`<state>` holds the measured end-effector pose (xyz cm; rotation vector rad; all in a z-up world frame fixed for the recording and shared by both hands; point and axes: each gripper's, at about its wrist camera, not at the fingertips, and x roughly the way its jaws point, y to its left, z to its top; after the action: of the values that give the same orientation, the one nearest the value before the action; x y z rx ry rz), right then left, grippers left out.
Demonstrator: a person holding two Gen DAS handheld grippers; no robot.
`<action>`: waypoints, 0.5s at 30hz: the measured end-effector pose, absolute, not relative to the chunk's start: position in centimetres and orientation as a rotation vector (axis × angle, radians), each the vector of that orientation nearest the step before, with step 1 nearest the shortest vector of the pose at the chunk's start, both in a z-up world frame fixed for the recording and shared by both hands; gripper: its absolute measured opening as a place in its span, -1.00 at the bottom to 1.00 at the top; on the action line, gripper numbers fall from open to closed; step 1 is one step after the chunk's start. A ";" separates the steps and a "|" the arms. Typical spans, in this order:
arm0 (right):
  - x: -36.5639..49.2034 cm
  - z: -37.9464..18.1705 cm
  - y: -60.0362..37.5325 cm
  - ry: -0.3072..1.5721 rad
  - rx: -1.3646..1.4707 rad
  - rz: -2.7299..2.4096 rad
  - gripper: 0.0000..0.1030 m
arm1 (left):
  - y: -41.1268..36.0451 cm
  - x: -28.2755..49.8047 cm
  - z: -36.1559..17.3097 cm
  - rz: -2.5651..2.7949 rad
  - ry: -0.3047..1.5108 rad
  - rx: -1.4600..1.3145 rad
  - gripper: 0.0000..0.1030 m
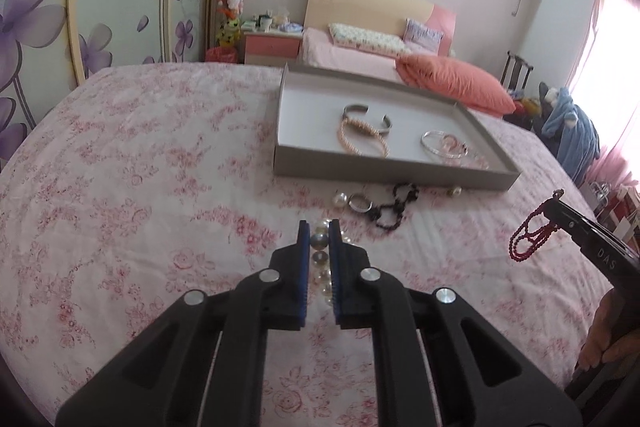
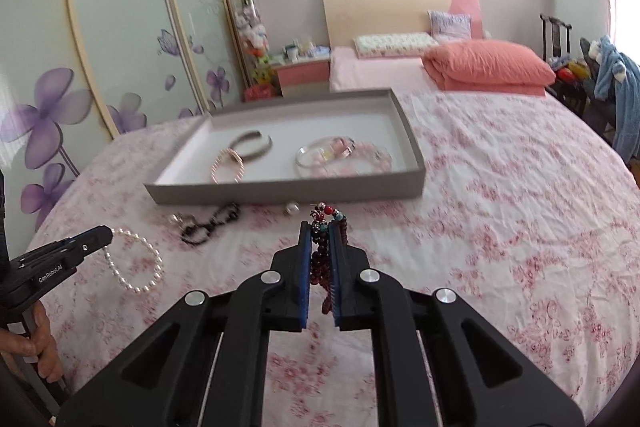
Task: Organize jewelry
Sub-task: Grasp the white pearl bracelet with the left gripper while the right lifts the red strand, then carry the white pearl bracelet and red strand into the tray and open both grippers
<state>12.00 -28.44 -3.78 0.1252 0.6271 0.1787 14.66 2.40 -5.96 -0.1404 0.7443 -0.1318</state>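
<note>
I have my left gripper [image 1: 319,227] pinched nearly closed on a white pearl-bead bracelet [image 2: 136,267]; the loop hangs from the fingertips and trails onto the pink floral bedspread [image 1: 140,167]. My right gripper [image 2: 320,227] is likewise nearly closed, clamping a dark red multi-strand bead bracelet [image 1: 530,235] with turquoise accent beads, lifted clear of the bed.

The shallow grey cardboard tray [image 1: 392,173] sits ahead, already holding a silver cuff [image 1: 366,115], a peach beaded bracelet [image 1: 362,137] and a clear bangle [image 1: 444,145]. A black bead string [image 1: 394,205], a silver ring [image 1: 360,203] and loose pearl pieces lie just in front of its near wall.

My worry is snagging: the red strands dangle low and, I judge, could catch the tray's near wall or drag the black string as I cross. The pearls are gripped at only one point and may slip.

The red bracelet's long axis hangs vertically; the pearl loop stretches away from my left fingertips, toward the right.
</note>
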 end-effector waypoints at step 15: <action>10.5 -0.9 -26.7 0.460 0.121 0.200 -0.82 | 0.9 13.1 -3.6 -0.115 0.610 -0.116 -0.80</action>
<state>10.53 -26.73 -0.87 0.1211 0.4595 0.2000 13.08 0.93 -3.58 -0.1158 0.6101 -0.1146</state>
